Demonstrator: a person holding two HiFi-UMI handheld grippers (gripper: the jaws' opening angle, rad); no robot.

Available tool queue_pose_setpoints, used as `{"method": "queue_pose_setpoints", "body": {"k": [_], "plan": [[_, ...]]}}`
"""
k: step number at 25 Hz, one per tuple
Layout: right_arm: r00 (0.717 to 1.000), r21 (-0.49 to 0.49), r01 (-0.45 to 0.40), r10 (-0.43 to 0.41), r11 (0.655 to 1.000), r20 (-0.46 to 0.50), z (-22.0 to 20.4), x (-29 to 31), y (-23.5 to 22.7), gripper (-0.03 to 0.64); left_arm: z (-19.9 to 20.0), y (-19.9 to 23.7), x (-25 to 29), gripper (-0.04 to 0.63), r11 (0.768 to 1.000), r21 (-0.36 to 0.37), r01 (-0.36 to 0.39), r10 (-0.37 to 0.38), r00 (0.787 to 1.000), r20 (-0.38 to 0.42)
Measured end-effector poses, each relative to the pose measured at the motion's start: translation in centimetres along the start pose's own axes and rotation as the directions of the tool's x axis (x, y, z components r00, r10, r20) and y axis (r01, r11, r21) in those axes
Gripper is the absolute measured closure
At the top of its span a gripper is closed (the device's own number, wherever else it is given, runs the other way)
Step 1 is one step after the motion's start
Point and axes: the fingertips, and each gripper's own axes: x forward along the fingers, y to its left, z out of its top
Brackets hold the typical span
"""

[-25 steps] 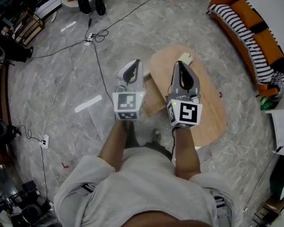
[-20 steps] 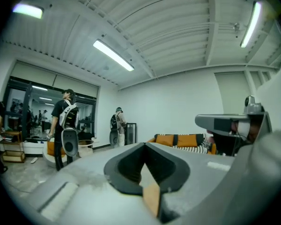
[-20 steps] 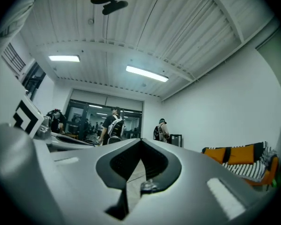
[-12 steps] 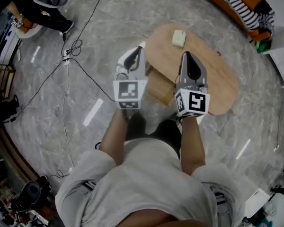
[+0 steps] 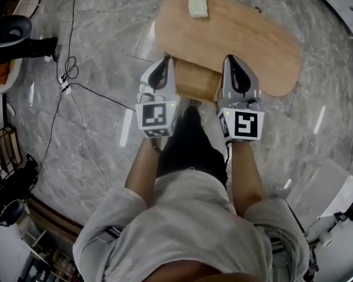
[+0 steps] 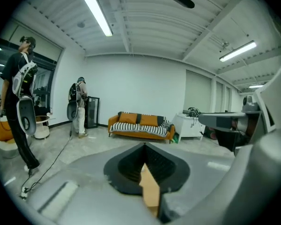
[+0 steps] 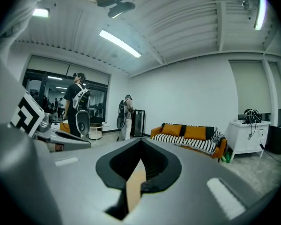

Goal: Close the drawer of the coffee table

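Note:
The oval wooden coffee table (image 5: 253,34) lies ahead of me in the head view. Its wooden drawer (image 5: 195,80) stands pulled out from the near edge toward me. My left gripper (image 5: 167,60) is shut and empty, its tip by the drawer's left side. My right gripper (image 5: 229,58) is also shut and empty, over the table edge at the drawer's right side. Whether either touches the wood I cannot tell. In the left gripper view the shut left gripper (image 6: 144,145) points across the room, as does the right gripper (image 7: 141,143) in its own view; a wood strip shows between each pair.
A small cream object (image 5: 197,6) lies on the table's far end. Black cables (image 5: 70,78) trail over the marble floor at left. An orange striped sofa (image 6: 140,125) and standing people (image 6: 18,111) are across the room. A white desk corner (image 5: 341,195) is at right.
Both grippers have sunk and tipped toward level. The table has shifted to straight ahead, and the grippers now flank the open drawer. Both stayed shut.

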Motion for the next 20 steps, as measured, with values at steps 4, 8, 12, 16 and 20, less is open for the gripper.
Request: {"method": "queue_pose_setpoints", "body": {"k": [4,8,12,16,20], "plan": [[1.000,0.019,0.022,-0.021,1.000,-0.021,-1.7,0.3,-1.8,0.611,-1.7,-1.6,2.3,0.575,0.998,0.018,0.059,-0.058,0.997,-0.046],[0.998,0.028,0.031,-0.030,0.999,-0.049,-4.8,0.3,-3.7,0.611,-3.5,-2.7,4.8,0.575,0.994,0.076,0.082,-0.077,0.995,-0.070],[0.996,0.031,0.038,-0.035,0.999,-0.085,-8.3,2.6,-6.7,0.611,-5.1,-3.4,8.4,0.575,0.992,0.094,0.081,-0.072,0.993,-0.093],[0.991,0.023,0.079,-0.076,0.997,-0.106,-12.6,5.7,-8.9,0.611,-7.2,-3.5,12.1,0.575,0.978,0.173,0.118,-0.105,0.991,-0.082],[0.989,0.036,0.079,-0.074,0.996,-0.126,-17.5,6.4,-7.8,0.611,-13.0,-1.8,12.4,0.575,0.973,0.183,0.139,-0.113,0.982,-0.149]]}}
